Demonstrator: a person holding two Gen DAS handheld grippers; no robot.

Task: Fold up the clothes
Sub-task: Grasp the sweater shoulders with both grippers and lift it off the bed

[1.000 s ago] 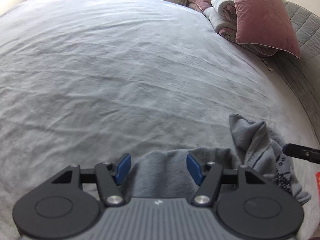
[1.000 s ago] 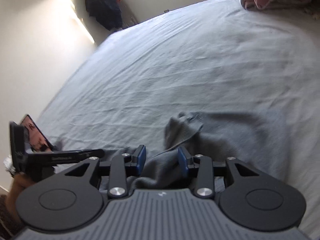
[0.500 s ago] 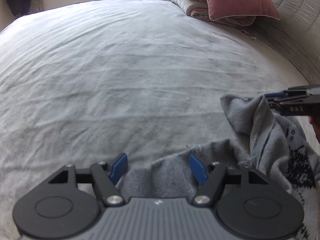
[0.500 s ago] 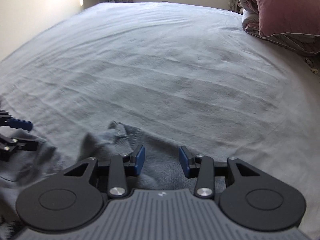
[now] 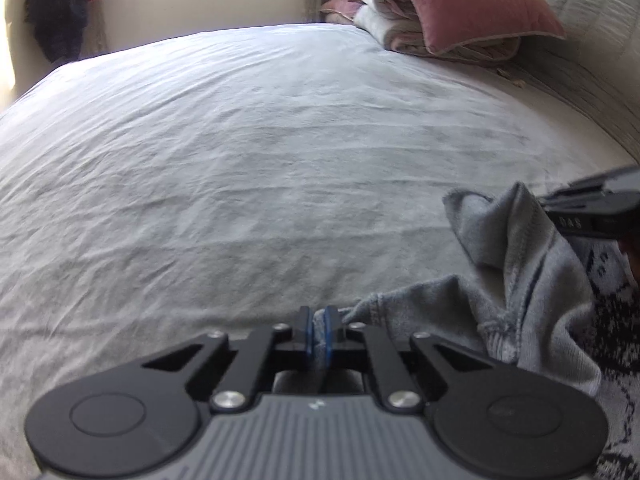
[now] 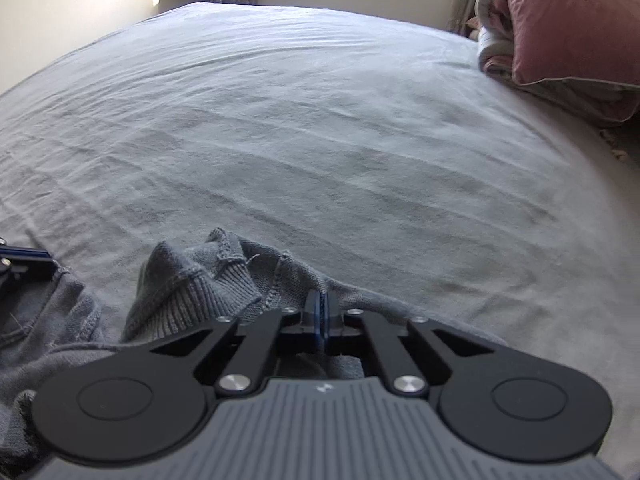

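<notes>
Both tongs are clamped on the crumpled grey knitted sweater (image 5: 532, 312), which lies bunched at the near edge of the bed, on its wrinkled pale grey bedsheet (image 5: 248, 152). My left tongs (image 5: 319, 330) have just been closing, and their blue pads now pinch a fold of the sweater's edge between them. My right tongs (image 6: 322, 318) have just been closing too, their pads pressed together on the grey knit near a ribbed cuff (image 6: 200, 292) that stands up just to their left. From the left wrist view, my right tongs show at the right edge, gripping a raised peak of the fabric, and a dark speckled pattern shows on the sweater below. A dusty pink velvet pillow (image 5: 472, 0) rests on folded bedding (image 5: 380, 20) at the far corner of the bed, well apart from the sweater.
</notes>
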